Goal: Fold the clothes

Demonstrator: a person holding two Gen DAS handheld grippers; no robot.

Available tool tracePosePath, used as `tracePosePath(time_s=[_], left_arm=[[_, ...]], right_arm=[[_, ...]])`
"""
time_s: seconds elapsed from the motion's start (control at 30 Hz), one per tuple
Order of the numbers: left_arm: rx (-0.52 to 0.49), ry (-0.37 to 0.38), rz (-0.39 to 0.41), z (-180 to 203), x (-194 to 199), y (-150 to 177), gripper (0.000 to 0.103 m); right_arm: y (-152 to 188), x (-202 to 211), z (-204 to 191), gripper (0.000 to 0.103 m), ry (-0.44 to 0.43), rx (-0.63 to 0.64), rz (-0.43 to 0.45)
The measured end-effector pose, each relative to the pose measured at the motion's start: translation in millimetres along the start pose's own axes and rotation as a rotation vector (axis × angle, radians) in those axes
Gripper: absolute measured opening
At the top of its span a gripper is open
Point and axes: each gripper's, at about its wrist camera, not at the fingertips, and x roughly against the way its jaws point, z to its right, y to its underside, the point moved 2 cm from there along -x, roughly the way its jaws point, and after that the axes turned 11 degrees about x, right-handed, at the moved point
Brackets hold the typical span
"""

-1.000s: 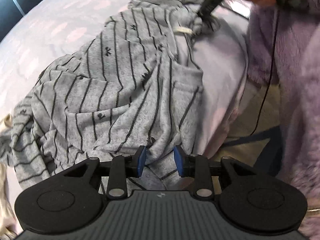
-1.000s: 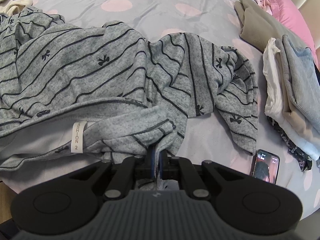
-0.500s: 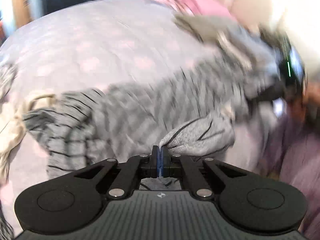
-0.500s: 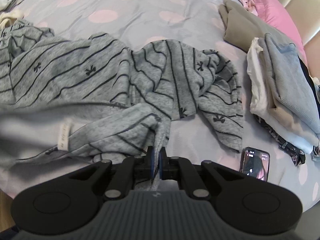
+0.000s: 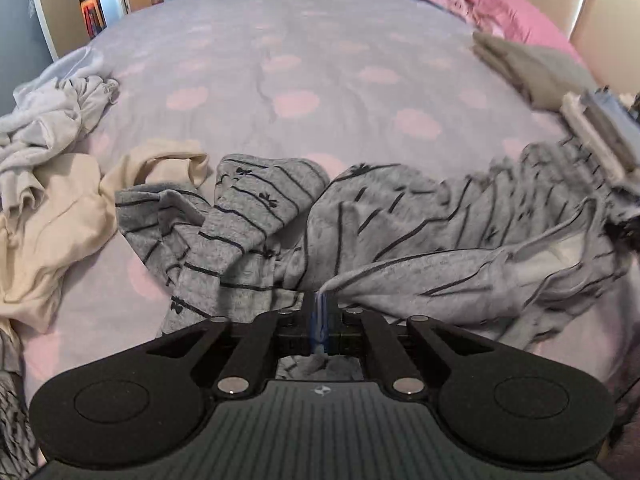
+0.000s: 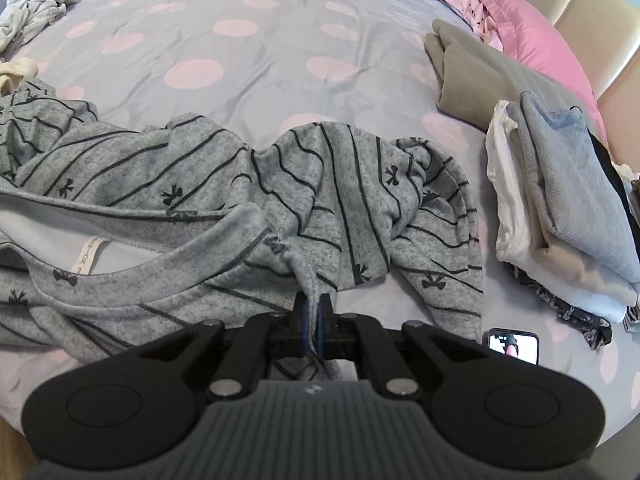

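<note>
A grey top with thin dark stripes and small bows [image 5: 400, 216] [image 6: 320, 184] lies crumpled across the near side of the bed. My left gripper [image 5: 320, 308] is shut on a fold of its edge, which runs taut to the right. My right gripper [image 6: 314, 308] is shut on the top's fabric beside the neckline [image 6: 160, 268], where a white label [image 6: 86, 256] shows. Both grippers point down at the bed. The top's sleeve [image 6: 436, 240] bunches to the right of my right gripper.
The lilac bedspread with pink dots [image 5: 296, 80] [image 6: 240, 40] stretches away. Cream and white loose garments [image 5: 52, 200] lie left. A stack of folded clothes [image 6: 560, 216], a taupe folded piece [image 6: 476, 76], a pink pillow [image 6: 532, 36] sit right. A phone [image 6: 514, 346] lies near the bed's edge.
My left gripper closed on the top's edge, then swung and rolled round to face across the bed. My right gripper kept its grip and barely moved; the cloth between them has stretched out.
</note>
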Motion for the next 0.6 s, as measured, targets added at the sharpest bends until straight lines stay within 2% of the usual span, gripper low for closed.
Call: tracePosePath(time_s=[0.07,0.17,0.23,0.3,0.37,0.43,0.53,0.6], left_arm=[[-0.032,-0.025,0.016,3.1,0.9,1.3,0.003],[-0.09,-0.038,0.064,10.0,10.5,2.0,0.015],[-0.165,-0.023,0.104,20.8,17.4,3.9,0.017],[-0.301,0.016,0.124,39.1,22.5,8.4,0.023],[-0.444,0.036,0.117,57.5,21.7,15.6,0.028],[-0.575,0.04,0.103,73.8,19.2,21.9,0.029],[-0.667,0.017,0.096,85.9,8.1,21.5,0.029],[-0.701,0.039,0.07,91.0,0.5,22.3,0.029]], right_arm=[[-0.9,-3.0,-0.6,0.004,0.004,0.003,-0.007],[0.1,-3.3,-3.0,0.005,0.007,0.012,-0.01],[1.4,-2.7,-5.4,0.005,0.014,0.025,-0.009],[2.6,-3.1,-8.0,0.005,0.019,0.039,-0.012],[3.6,-4.3,-10.0,0.005,0.021,0.05,-0.016],[3.9,-4.7,-10.9,0.005,0.021,0.055,-0.017],[3.9,-5.0,-10.6,0.005,0.018,0.055,-0.017],[4.6,-6.0,-10.5,0.005,0.015,0.055,-0.019]])
